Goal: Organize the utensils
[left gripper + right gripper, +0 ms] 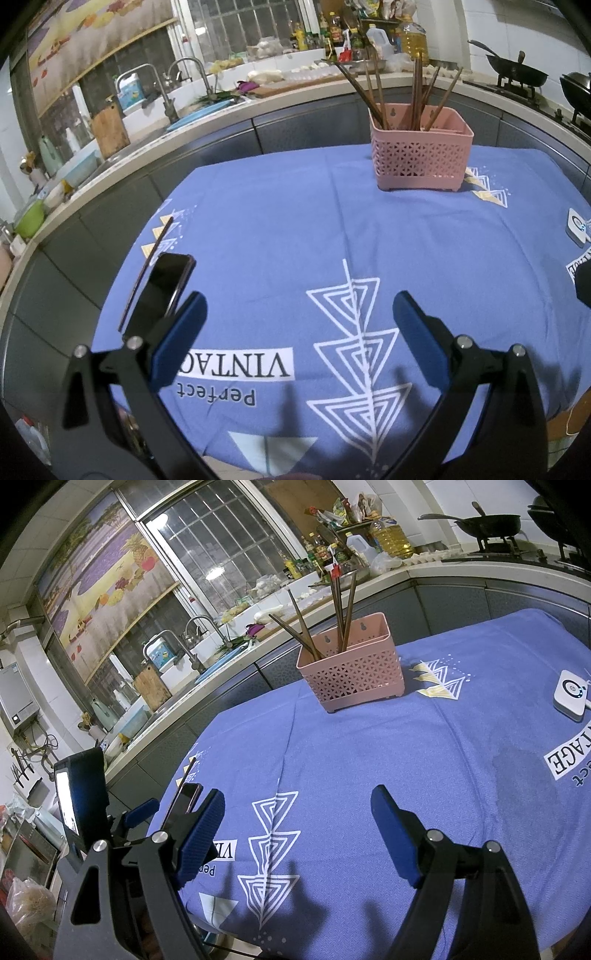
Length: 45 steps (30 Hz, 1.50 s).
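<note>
Left gripper [299,317] jaws wide apart, nothing btwn them, hovering over near edge of the blue tablecloth [277,229]. Right gripper [297,816] likewise spread wide & empty, above the cloth; left gripper's body visible at its left. Just left of the left gripper's finger: a dark phone [162,291] lying flat, w/ a single chopstick [147,269] beside it on the left, near the cloth's left edge. Far side of table: pink basket [419,155] standing upright, several brown chopsticks [417,92] leaning in it. White round-dial device [570,696] at far right. Kitchen counter w/ sink [177,125] behind.
</note>
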Available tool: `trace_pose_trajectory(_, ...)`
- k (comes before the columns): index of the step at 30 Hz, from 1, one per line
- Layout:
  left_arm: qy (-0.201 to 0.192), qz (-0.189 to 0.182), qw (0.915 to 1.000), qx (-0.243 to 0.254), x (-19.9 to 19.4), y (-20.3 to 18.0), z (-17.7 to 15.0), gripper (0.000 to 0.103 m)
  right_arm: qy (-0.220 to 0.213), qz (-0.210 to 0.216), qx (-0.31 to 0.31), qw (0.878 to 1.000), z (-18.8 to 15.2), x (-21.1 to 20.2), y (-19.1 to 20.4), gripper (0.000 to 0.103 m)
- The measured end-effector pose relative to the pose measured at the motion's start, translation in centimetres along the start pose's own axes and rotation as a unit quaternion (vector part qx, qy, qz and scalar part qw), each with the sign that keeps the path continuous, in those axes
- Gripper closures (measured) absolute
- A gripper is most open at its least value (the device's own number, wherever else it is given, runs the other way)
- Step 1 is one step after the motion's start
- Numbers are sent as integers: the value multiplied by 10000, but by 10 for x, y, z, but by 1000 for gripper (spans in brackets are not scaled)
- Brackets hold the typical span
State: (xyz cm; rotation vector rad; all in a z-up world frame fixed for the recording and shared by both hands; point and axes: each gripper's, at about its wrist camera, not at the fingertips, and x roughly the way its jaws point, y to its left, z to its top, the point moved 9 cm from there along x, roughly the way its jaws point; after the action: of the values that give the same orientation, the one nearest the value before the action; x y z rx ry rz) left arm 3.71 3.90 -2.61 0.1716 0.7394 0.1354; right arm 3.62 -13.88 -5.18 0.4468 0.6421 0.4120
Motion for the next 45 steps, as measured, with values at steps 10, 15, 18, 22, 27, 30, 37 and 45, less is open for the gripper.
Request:
trace_pose_trajectory(10,26,-6,10000,-2,0,1,-2,6,-5,-5,5,10000,1,-1,-2,22)
trace_pose_trajectory(15,49,-11,10000,-15,1,2,-3,6,-7,-20,30,10000,2,-2,-7,22)
trace_pose_trajectory(18,64,-15,10000,-17,2,1,-4,6,-4,-28,43,10000,2,-2,-10,22)
trace_pose_trajectory(22,98,-15,10000,-3,4,1,-5,6,-3,-27,42,10000,2,-2,-10,22)
trace_pose_trajectory(27,129,-19,9999,11,5,0,-7,6,1,-36,51,10000,2,-2,-15,22)
trace_pose_trajectory(30,144,-20,9999,9,6,0,-7,6,7,-41,55,10000,2,0,-16,22)
trace_pose_trajectory(37,164,-28,9999,9,7,0,-8,6,16,-54,61,10000,-1,2,-19,22)
trace_pose_trajectory(45,213,-62,9998,5,10,-2,-10,6,19,-56,61,10000,0,2,-19,22)
